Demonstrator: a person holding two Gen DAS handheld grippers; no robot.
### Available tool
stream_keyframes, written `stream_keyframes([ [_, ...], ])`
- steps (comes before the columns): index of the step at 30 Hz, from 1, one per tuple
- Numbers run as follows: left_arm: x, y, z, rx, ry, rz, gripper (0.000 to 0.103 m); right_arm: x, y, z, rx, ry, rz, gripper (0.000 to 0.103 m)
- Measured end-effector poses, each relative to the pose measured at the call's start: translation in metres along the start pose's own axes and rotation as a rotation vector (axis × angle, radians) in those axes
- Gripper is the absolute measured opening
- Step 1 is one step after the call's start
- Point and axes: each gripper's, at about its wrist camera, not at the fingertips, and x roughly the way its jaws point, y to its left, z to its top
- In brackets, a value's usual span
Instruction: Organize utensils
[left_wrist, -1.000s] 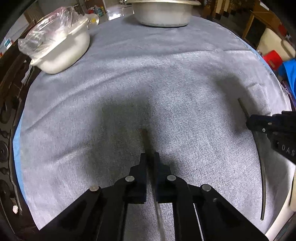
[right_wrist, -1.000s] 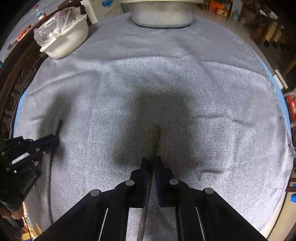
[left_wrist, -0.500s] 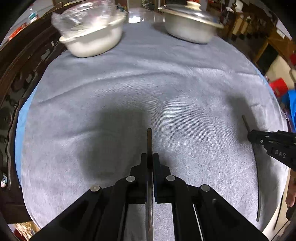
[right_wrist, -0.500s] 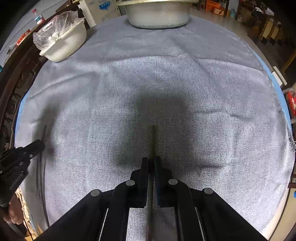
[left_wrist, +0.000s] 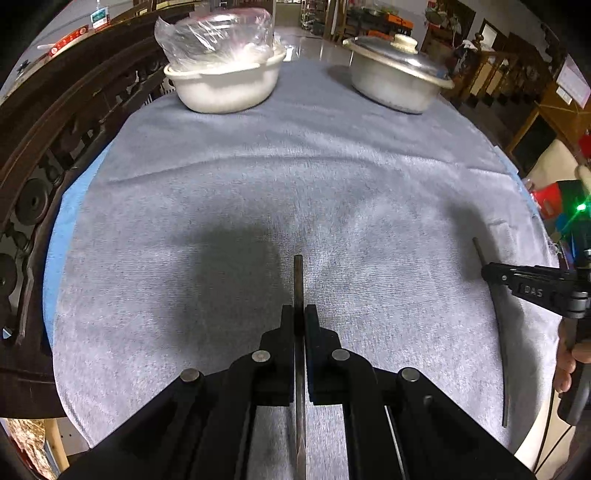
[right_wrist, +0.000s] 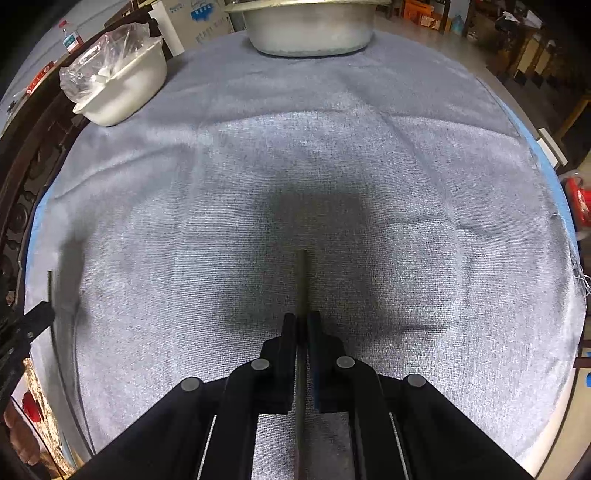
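Chopstick (left_wrist: 298, 280) clamped tight in left gripper (left_wrist: 299, 314), second chopstick (right_wrist: 302, 280) pinched in right gripper (right_wrist: 302, 321), both held over grey cloth (left_wrist: 332, 177).

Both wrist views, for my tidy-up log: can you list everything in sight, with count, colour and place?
chopsticks: two, dark, one clamped in each gripper, the other in the right one
cloth: one, grey, spread over the table
bowl: one, white, far left on the cloth, with a clear plastic bag in it
pot: one, silver metal with lid, far right on the cloth
chair: dark carved wood, beyond the cloth's left edge
left gripper: black, shut on a chopstick
right gripper: black, shut on a chopstick
hand: one, at the right edge, on the right gripper's handle
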Motion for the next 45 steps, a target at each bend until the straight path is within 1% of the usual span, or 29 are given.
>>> stream_keyframes([
  [5,-0.007,0.003,-0.002,-0.012,-0.024,-0.011,0.005,0.006,0.001,-0.005,0.009,-0.001,0.003,0.008],
  [13,-0.021,0.011,-0.009,-0.036,-0.051,-0.015,0.005,0.003,0.005,-0.014,0.026,0.004,-0.001,0.007],
  [17,-0.029,0.014,-0.011,-0.038,-0.067,-0.009,0.005,-0.004,-0.005,-0.025,0.043,-0.029,0.032,0.007],
  [25,-0.045,0.017,-0.014,-0.041,-0.097,-0.017,0.005,-0.016,-0.029,-0.042,0.106,-0.059,0.083,0.007],
  [36,-0.064,0.029,-0.018,-0.061,-0.132,-0.027,0.005,-0.05,-0.062,-0.058,0.162,-0.14,0.158,0.007],
  [37,-0.066,0.031,-0.018,-0.063,-0.135,-0.025,0.005,-0.051,-0.063,-0.05,0.165,-0.143,0.162,0.007],
  [39,-0.068,0.034,-0.018,-0.068,-0.137,-0.029,0.005,-0.058,-0.067,-0.053,0.172,-0.157,0.181,0.007],
  [45,-0.076,0.041,-0.018,-0.078,-0.157,-0.036,0.005,-0.07,-0.065,-0.05,0.173,-0.213,0.212,0.006],
])
